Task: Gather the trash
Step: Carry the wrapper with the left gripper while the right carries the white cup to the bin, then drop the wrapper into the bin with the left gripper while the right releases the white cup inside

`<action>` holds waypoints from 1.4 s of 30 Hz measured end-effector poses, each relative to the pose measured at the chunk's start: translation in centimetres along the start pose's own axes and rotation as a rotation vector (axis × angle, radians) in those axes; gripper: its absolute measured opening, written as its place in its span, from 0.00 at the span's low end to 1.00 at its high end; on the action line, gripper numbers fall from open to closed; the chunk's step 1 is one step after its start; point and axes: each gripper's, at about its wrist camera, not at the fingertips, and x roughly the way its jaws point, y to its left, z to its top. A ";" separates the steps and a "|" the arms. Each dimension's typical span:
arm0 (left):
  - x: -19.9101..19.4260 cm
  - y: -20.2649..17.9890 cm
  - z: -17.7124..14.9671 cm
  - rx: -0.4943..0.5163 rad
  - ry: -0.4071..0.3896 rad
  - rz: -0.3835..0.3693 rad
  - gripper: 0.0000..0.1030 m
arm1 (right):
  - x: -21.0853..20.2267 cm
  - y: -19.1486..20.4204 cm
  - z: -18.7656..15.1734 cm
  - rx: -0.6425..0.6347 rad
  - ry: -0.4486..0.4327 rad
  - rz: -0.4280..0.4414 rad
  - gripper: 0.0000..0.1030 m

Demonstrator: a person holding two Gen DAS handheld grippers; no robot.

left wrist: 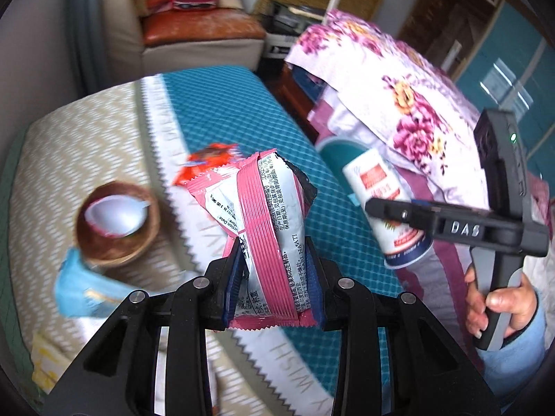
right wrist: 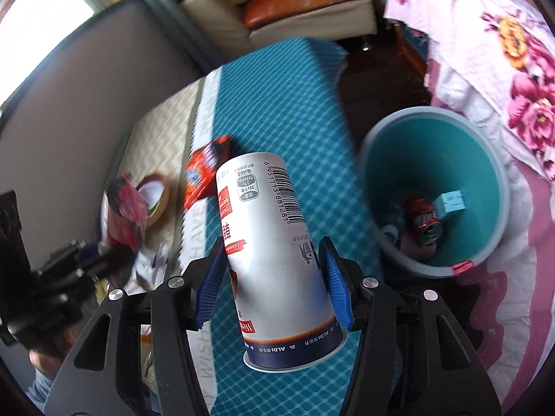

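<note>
Pink wrapper (left wrist: pixel 274 222) clamped in left gripper (left wrist: pixel 275 277), cup (right wrist: pixel 277 253) in right gripper (right wrist: pixel 274 277)

Two wrist fisheyes, steeply downward, close over shared teal cloth (left wrist: pixel 242 111), orange wrapper (right wrist: pixel 206 173)

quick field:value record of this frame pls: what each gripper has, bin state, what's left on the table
left gripper: shut on pink wrapper
right gripper: shut on paper cup, upside down, rim nearest the camera
bin: teal, open, beside the table, holding a red can and a small blue box
table: teal checked cloth
left on table: orange wrapper, brown bowl, blue wrapper
image quality: blurred
</note>
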 end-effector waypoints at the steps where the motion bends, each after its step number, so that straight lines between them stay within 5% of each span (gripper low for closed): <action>1: 0.5 -0.4 0.3 0.009 0.007 -0.002 0.33 | -0.3 -0.4 0.1 0.006 -0.014 -0.010 0.50; 13: 7.1 -7.4 4.6 0.107 0.078 -0.036 0.33 | -5.1 -9.5 1.4 0.186 -0.166 -0.056 0.50; 22: 11.5 -12.1 6.7 0.178 0.122 -0.047 0.33 | -6.2 -14.3 1.4 0.262 -0.181 -0.079 0.50; 34: 15.4 -13.8 7.5 0.193 0.176 -0.049 0.34 | -6.0 -17.0 1.5 0.302 -0.178 -0.097 0.50; 37: 15.8 -13.7 7.7 0.182 0.174 -0.048 0.52 | -5.9 -17.2 1.4 0.306 -0.174 -0.103 0.50; 39: 15.8 -13.6 7.8 0.176 0.165 -0.032 0.74 | -5.7 -17.3 1.4 0.307 -0.168 -0.106 0.50; 42: 15.6 -13.2 7.8 0.167 0.155 -0.027 0.76 | -5.4 -17.5 1.5 0.309 -0.158 -0.109 0.50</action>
